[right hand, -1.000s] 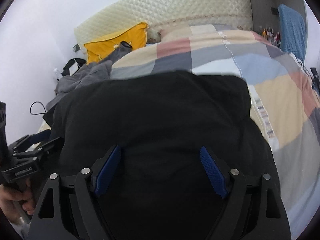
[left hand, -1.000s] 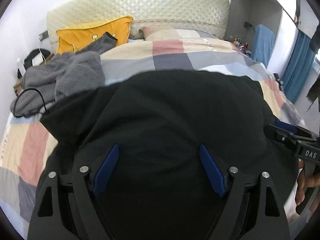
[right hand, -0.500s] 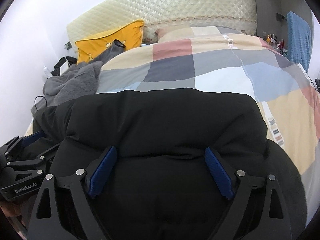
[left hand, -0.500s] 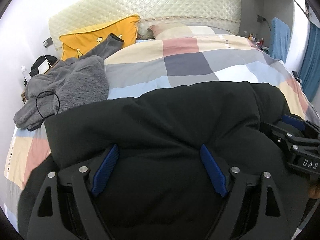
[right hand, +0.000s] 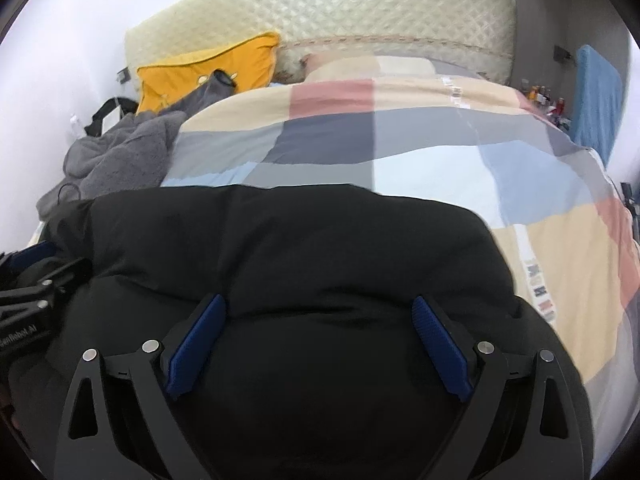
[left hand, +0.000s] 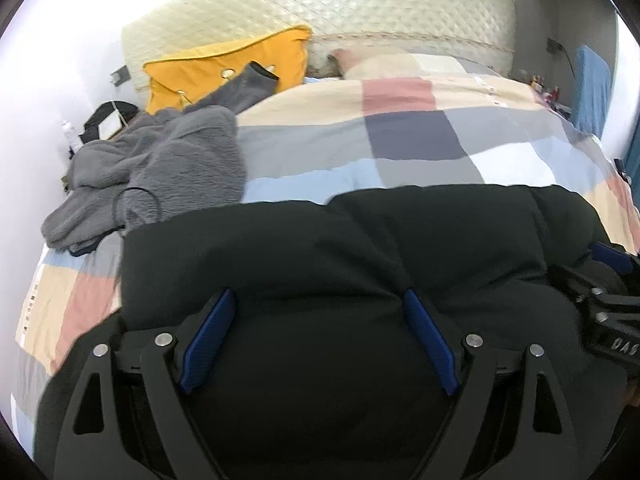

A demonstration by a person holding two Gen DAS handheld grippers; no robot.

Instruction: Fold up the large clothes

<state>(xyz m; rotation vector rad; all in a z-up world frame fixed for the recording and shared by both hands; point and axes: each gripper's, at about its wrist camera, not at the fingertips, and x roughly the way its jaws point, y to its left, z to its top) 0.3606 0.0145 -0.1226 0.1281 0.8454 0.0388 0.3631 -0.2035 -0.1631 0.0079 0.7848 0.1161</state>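
Note:
A big black padded jacket (left hand: pixel 360 248) lies folded over itself at the near end of the bed, and it also fills the right wrist view (right hand: pixel 288 248). My left gripper (left hand: pixel 316 312) is open, its blue pads spread wide over the jacket's near fold. My right gripper (right hand: pixel 320 316) is open too, over the same fold further right. Each gripper shows at the edge of the other's view: the right one (left hand: pixel 600 312), the left one (right hand: pixel 36 296). Whether the pads touch the cloth I cannot tell.
The bed has a checked quilt (left hand: pixel 400 136) and a quilted cream headboard (left hand: pixel 320 8). A grey fleece garment (left hand: pixel 160 168) lies heaped at the left, with a yellow pillow (left hand: pixel 224 68) behind it. A blue cloth (right hand: pixel 596 96) hangs at the far right.
The jacket's far part has come over toward me, so it covers less of the quilt. Both grippers stayed open and drew back toward the near end of the bed.

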